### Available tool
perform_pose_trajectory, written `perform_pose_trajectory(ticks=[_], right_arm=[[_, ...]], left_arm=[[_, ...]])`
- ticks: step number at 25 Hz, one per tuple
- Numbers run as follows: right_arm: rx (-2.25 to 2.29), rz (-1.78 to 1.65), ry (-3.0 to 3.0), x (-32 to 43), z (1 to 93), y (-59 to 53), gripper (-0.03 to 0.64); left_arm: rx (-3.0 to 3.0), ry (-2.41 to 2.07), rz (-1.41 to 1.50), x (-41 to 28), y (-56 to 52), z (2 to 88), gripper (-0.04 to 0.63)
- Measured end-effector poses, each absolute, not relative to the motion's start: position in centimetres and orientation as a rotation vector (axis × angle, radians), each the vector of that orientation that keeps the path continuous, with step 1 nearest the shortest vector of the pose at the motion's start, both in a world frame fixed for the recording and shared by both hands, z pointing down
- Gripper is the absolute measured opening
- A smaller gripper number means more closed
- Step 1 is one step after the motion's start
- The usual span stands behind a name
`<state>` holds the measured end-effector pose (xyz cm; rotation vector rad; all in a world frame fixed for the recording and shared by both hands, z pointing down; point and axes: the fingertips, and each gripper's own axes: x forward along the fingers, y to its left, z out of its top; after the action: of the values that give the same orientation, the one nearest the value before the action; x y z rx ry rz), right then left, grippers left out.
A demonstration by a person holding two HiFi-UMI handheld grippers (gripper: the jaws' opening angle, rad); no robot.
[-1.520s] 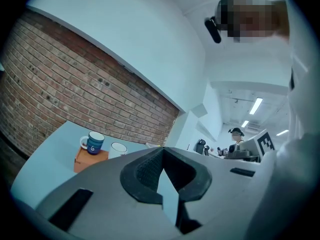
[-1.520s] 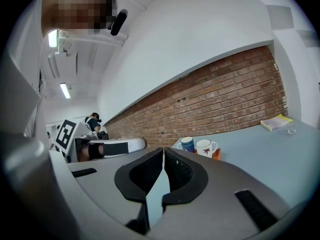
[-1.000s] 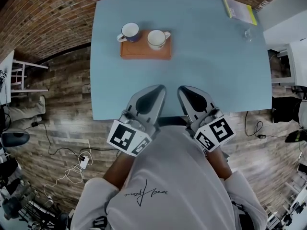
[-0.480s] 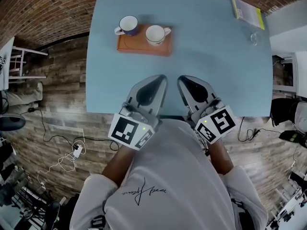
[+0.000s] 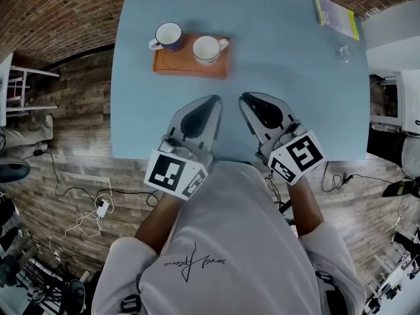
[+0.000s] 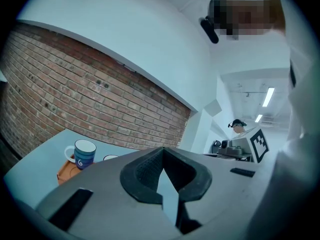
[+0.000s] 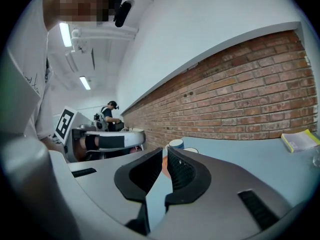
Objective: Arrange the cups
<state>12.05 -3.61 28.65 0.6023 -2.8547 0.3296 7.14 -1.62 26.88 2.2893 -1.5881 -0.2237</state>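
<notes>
Both cups are found toward the far left of the pale blue worktop [image 5: 295, 77], at a flat orange wooden tray [image 5: 190, 67]. A round white ceramic cup [image 5: 206, 49] is set on the tray's right half, its handle turned to the right. A blue ceramic mug [image 5: 168, 36] with a white inside is placed at the tray's far left corner, its handle turned to the left. Whether its base sits wholly on the tray or overhangs the edge cannot be settled from these views.

The left tool [image 5: 211, 104] and the right tool [image 5: 246, 99] are held side by side above the near edge of the worktop, well apart from the tray and pointed toward the far side. Each is clenched, jaws together, and nothing is gripped by either.

The coming move is judged to turn on one relation. The tray lies ahead and to the left of both tools, with the white ceramic cup almost straight beyond the left tool's tip and the blue ceramic mug further left. The left tool is therefore the nearer to both cups, though the white ceramic cup's handle is offered toward the right tool's side. A thin yellow-green book [image 5: 336, 13] and a small clear glass [image 5: 344, 51] are seen at the far right corner, well away.
</notes>
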Motion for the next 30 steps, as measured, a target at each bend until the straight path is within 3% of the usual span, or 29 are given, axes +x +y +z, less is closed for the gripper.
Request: perform_pose_trajectory(ticks=[30], right_arm=[[0.236, 0.09, -2.804, 8.1, 31.8, -12.5, 0.023]], left_arm=[[2.167, -1.687, -0.143, 5.3, -7.9, 29.8, 0.009]])
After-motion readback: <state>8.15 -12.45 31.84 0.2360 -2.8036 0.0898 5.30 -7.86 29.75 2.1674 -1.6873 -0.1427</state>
